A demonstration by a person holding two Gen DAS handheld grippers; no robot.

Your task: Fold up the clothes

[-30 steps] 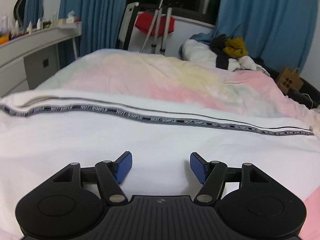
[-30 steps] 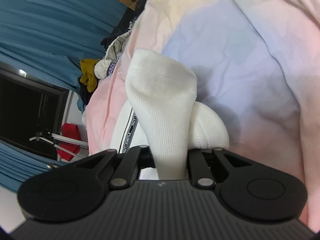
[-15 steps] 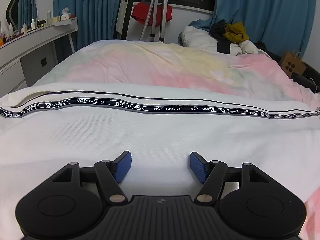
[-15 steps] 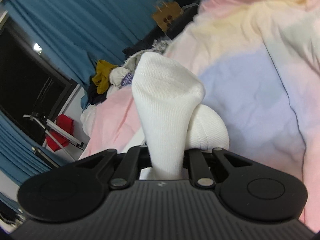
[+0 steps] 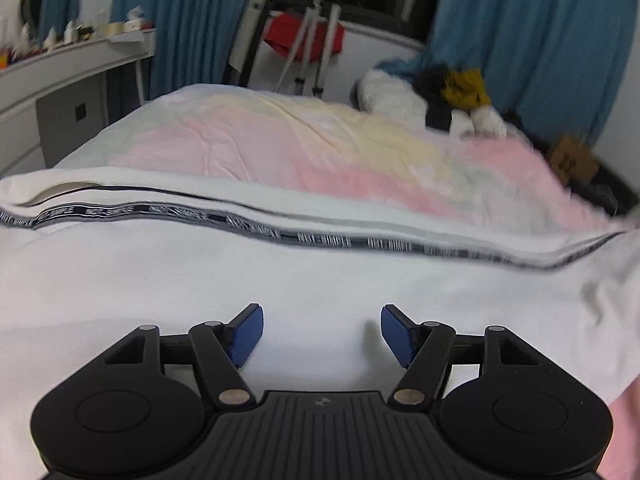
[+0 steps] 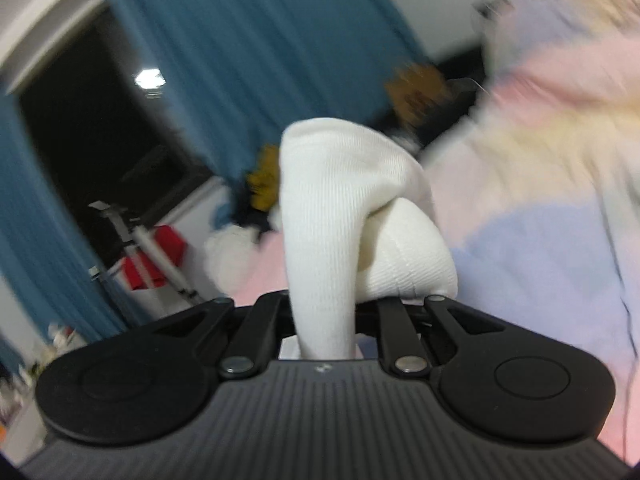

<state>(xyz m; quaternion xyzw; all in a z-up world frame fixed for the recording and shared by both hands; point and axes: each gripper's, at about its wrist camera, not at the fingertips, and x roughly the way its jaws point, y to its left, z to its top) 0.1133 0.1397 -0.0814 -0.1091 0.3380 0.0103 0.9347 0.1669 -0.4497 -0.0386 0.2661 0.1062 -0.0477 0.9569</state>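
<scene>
Change: my right gripper [image 6: 325,320] has swung upward since half a second ago, so I now see more curtain [image 6: 248,60] and dark window [image 6: 92,152] and less bedspread [image 6: 552,184]; my left view has tilted slightly and blurred.
Right gripper: clamped on a bunched fold of the white garment [image 6: 332,216], which stands up between the fingers.
Left gripper [image 5: 322,334]: jaws spread wide, blue pads [image 5: 247,332] hovering over the garment [image 5: 280,280], gripping nothing.
Garment: spread across the near part of the bed.
Edges: its black lettered band [image 5: 320,240] runs left to right just ahead of me, the far edge just beyond it.
Open room: bare pastel bedspread [image 5: 320,148] lies beyond that edge; a clothes pile [image 5: 452,96] sits at the far right corner.
</scene>
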